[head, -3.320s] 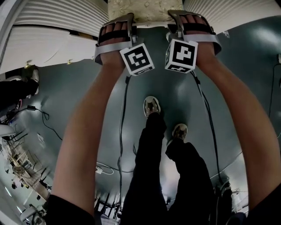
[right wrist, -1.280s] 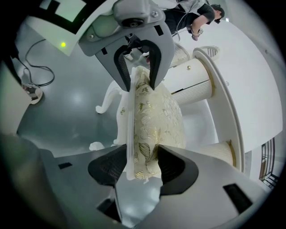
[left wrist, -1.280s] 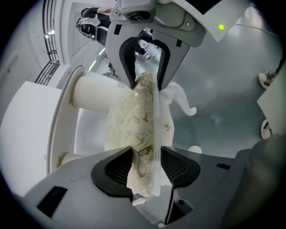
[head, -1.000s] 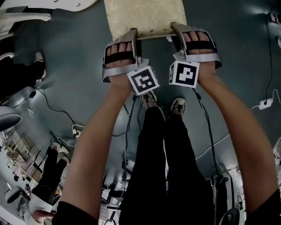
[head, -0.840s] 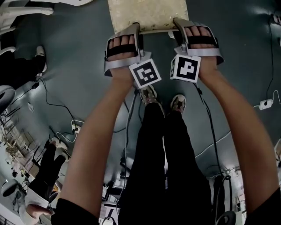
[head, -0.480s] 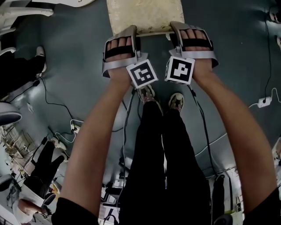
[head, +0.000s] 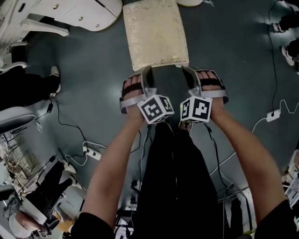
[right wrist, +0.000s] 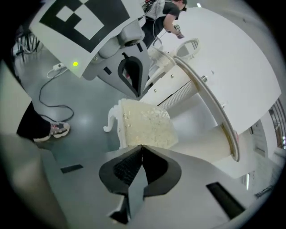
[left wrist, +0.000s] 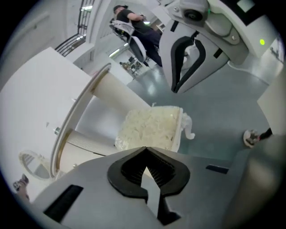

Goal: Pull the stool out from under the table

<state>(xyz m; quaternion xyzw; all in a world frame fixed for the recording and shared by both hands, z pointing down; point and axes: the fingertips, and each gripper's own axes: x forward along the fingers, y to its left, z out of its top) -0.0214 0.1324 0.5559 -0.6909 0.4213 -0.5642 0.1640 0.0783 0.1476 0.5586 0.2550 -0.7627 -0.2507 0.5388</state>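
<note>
Stool (head: 156, 35) position in the head view is straight ahead of the person, its cream seat running lengthwise away, clear of the white table (head: 70, 11) at upper left. The left gripper (head: 148, 71) and right gripper (head: 189, 71) sit side by side at its near short edge, about equally near. The left gripper view shows that gripper's jaws pressed together on nothing, the stool just beyond their tips. The right gripper view mirrors it with jaws closed and empty and the stool dead ahead, so any further pull would likely run straight back toward the person.
</note>
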